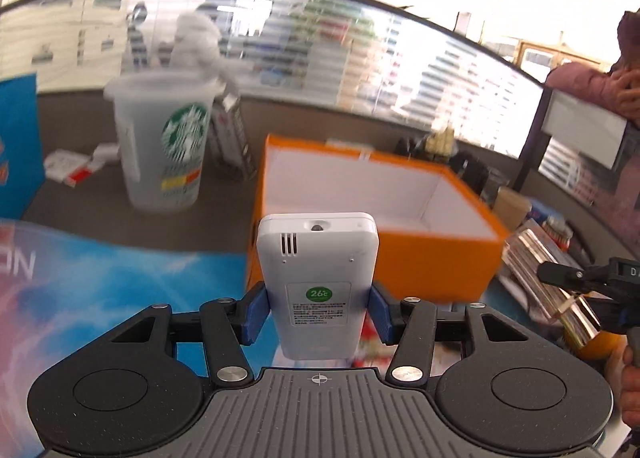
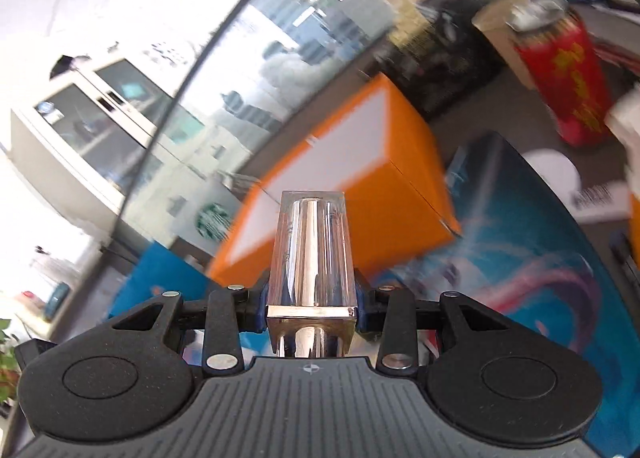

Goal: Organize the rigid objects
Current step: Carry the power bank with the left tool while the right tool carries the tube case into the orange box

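Observation:
My left gripper is shut on a white remote control, back side up with a green round sticker, lifted in front of an open orange box with a white inside. My right gripper is shut on a clear square bottle with a gold band; its view is tilted, and the orange box lies just beyond the bottle. In the left wrist view the right gripper shows at the right edge with the clear bottle in it.
A clear plastic Starbucks cup stands left of the box. A blue printed mat covers the desk in front. A red can and a black bag stand behind the box. A glass partition bounds the desk. A person in pink is at far right.

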The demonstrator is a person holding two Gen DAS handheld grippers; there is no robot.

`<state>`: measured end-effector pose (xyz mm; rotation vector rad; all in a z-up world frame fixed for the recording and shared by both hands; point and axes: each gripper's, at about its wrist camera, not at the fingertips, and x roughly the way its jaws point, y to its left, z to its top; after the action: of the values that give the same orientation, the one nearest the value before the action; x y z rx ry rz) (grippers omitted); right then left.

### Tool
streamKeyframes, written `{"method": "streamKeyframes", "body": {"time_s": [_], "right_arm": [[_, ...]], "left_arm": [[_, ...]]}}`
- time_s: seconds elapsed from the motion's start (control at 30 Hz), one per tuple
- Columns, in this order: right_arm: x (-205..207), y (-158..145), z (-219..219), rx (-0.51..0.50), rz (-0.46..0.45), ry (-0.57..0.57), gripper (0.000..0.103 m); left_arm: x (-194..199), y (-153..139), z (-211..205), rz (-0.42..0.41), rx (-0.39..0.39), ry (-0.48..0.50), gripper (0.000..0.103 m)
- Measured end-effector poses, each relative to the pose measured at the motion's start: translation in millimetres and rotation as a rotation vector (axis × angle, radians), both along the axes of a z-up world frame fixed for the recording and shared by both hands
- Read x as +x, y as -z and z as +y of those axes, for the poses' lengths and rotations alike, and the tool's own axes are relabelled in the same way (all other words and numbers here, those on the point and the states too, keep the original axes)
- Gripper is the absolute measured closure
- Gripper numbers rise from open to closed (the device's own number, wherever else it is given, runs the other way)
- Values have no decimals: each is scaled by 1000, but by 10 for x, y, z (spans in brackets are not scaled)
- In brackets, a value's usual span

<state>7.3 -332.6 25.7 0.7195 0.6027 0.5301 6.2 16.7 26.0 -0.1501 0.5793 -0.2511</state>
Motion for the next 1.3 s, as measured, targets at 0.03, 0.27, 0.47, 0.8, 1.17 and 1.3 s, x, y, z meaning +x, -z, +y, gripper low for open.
{"method": "streamKeyframes", "body": {"time_s": [0.03,0.27,0.47,0.8,1.17,1.3], "right_arm": [[46,-56,-2,2,-12,1,68],[557,-304,59,93,-22,-21,68],[1016,-451,176,62,-16,-24,68],[1627,-215,411,-142,77,-40,68],[1835,-222,1012,-676,75,-82,68],[1900,-84,1219,-831,104,-124,68]], "left_arm": [[51,-46,-14,-5,-4,4,52],[418,-362,-145,-28,-40,36,52],[842,-533,-279,-17,-29,54,52],[1543,-131,-451,158,21,59,52],[1999,187,-567,267,135,24,53],[2019,182,-622,260,176,20,73]]}}
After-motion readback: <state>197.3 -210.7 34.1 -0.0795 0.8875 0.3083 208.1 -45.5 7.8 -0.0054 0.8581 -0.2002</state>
